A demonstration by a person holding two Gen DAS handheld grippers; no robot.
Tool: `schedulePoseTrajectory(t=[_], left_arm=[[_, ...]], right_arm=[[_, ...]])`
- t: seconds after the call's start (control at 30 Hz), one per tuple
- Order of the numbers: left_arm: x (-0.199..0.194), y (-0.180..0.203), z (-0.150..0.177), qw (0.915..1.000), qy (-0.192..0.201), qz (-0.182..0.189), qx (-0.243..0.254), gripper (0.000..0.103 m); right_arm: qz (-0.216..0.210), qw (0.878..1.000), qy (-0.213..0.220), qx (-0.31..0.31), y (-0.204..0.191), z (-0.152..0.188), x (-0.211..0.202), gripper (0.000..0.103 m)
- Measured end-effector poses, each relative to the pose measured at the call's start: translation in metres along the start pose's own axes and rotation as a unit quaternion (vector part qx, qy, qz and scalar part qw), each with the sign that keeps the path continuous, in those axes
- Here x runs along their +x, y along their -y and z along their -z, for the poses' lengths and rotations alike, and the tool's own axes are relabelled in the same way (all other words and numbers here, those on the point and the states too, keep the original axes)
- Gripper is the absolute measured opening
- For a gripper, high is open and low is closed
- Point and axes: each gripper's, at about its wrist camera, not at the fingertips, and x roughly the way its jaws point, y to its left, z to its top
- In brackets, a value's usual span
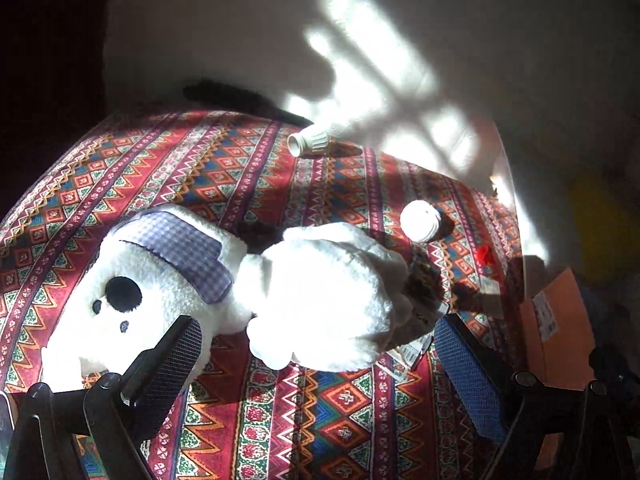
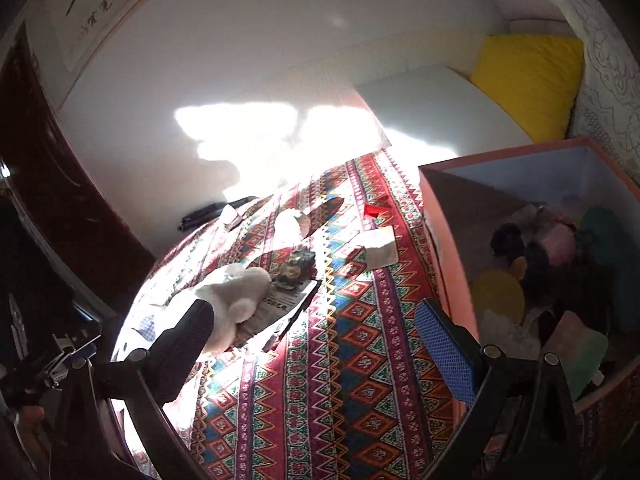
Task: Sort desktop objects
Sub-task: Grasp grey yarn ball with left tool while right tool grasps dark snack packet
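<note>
A white plush dog [image 1: 312,288] with a purple checked ear lies on its side on the patterned tablecloth [image 1: 344,412]. My left gripper [image 1: 320,368] stands open just in front of it, nothing between the fingers. Behind the plush are a white bottle [image 1: 310,142] on its side, a white ribbed ball [image 1: 420,220] and a dark furry thing [image 1: 424,292]. In the right wrist view the plush [image 2: 232,292] lies partly on a printed booklet [image 2: 288,308], beside my open right gripper [image 2: 316,348]. A white card [image 2: 380,252] and a red piece [image 2: 374,210] lie further back.
An orange storage box [image 2: 440,248] with a blue lining stands at the table's right edge [image 1: 560,320], holding several soft toys and other things. A wall runs close behind the table. A yellow pillow [image 2: 528,80] rests at the far right. A black object [image 2: 216,210] lies at the back edge.
</note>
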Motion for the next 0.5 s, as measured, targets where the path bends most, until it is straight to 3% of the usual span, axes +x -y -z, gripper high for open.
schedulePoseTrajectory(t=[0.13, 0.27, 0.37, 0.5], left_arm=[[0.023, 0.007, -0.029, 0.9995, -0.012, -0.008, 0.028, 0.097], [0.065, 0.046, -0.066, 0.9961, -0.03, -0.002, 0.082, 0.097], [0.114, 0.091, -0.088, 0.9908, -0.052, 0.01, 0.125, 0.097], [0.2, 0.157, -0.102, 0.9772, -0.091, 0.025, 0.19, 0.097]], right_arm=[[0.006, 0.999, -0.045, -0.015, -0.028, 0.01, 0.06, 0.102], [0.042, 0.996, -0.074, -0.001, -0.031, 0.017, 0.132, 0.102], [0.072, 0.994, -0.077, 0.01, -0.029, 0.019, 0.186, 0.102], [0.074, 0.994, -0.071, 0.03, -0.026, 0.012, 0.252, 0.102]])
